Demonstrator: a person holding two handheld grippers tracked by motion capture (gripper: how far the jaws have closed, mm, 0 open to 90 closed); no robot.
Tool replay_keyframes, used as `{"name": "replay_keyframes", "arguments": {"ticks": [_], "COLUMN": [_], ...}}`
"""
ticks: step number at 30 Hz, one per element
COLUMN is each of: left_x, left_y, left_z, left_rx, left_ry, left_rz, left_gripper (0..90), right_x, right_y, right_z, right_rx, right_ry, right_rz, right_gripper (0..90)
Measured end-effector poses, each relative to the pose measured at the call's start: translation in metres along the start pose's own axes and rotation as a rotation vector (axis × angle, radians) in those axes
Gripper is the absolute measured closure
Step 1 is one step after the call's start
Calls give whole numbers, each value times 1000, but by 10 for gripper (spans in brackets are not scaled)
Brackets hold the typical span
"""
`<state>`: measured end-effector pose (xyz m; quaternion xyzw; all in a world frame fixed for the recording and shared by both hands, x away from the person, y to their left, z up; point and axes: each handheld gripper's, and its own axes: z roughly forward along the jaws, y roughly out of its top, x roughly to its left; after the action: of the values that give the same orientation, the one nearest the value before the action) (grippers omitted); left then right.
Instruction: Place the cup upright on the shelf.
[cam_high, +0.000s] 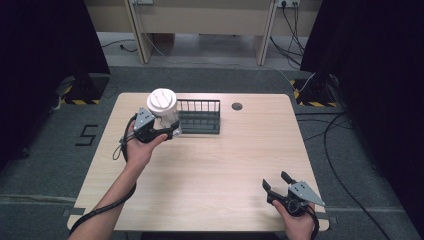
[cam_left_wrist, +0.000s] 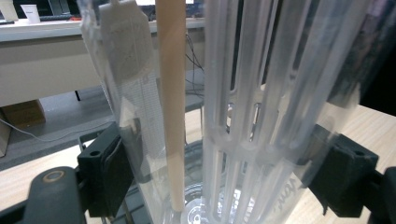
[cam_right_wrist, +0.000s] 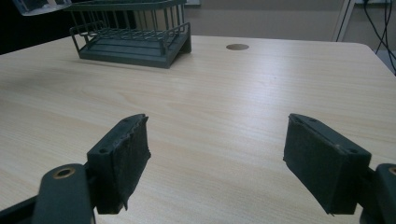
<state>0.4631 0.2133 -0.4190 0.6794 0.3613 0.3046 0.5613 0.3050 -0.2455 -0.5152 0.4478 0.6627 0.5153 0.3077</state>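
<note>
The right hand-held gripper (cam_high: 276, 184) rested low over the near right corner of the desk (cam_high: 240, 160), its jaws spread wide with nothing between them; in its own view the two black pads (cam_right_wrist: 122, 158) framed bare wood. Well ahead of it and off to its left, the left hand-held gripper (cam_high: 167, 131) was clamped on a clear plastic cup (cam_high: 165, 111) capped with a white lid (cam_high: 161, 100), held upright above the desk. In the left gripper view the jaws pressed the cup's clear wall (cam_left_wrist: 261, 116) from both sides, and a pale straw (cam_left_wrist: 172, 102) and a white wrapped packet (cam_left_wrist: 128, 51) showed through the plastic. Just beyond that gripper, on its right, a dark wire basket (cam_high: 200, 116) stood on the desk beside the cup. Farther still, a round cable hole (cam_high: 237, 106) sat near the desk's back edge.
</note>
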Motion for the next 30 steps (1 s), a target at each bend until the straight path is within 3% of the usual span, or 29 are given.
{"name": "replay_keyframes", "arguments": {"ticks": [30], "left_x": [9], "left_y": [20], "left_z": [47], "left_rx": [15], "left_ry": [30], "left_rz": [-1], "left_gripper": [179], "right_x": [-2], "right_y": [0], "right_z": [-1], "right_rx": [-4], "right_ry": [2], "right_rz": [6], "right_gripper": [225]}}
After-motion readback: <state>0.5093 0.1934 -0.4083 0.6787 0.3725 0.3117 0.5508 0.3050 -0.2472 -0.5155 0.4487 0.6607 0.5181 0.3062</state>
